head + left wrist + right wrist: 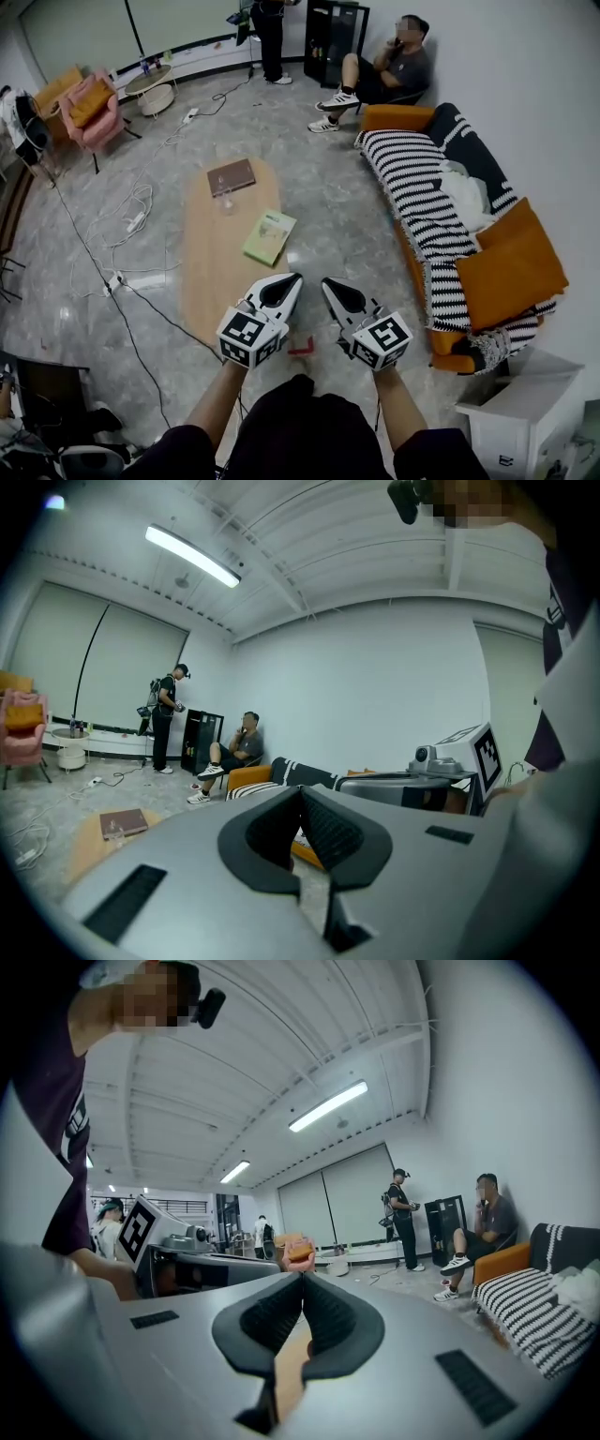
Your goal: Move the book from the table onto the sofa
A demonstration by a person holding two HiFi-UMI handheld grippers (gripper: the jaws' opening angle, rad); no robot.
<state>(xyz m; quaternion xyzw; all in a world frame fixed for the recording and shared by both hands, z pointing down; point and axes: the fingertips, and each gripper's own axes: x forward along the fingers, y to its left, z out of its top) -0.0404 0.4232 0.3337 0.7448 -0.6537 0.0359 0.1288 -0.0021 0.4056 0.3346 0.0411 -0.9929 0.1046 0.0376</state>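
Two books lie on the long oval wooden table (208, 277): a brown book (232, 176) at its far end and a light green book (270, 236) nearer me. In the left gripper view the brown book (123, 823) shows low at the left. The striped sofa (422, 202) with orange cushions runs along the right wall. My left gripper (292, 277) and right gripper (328, 282) hover side by side above the table's near end, short of the green book. Both have their jaws together with nothing between them.
A small glass (225, 197) stands beside the brown book. A seated person (389, 66) and a standing person (270, 37) are at the far end. Cables (131, 220) trail over the floor on the left. A white cabinet (525, 412) stands at the near right.
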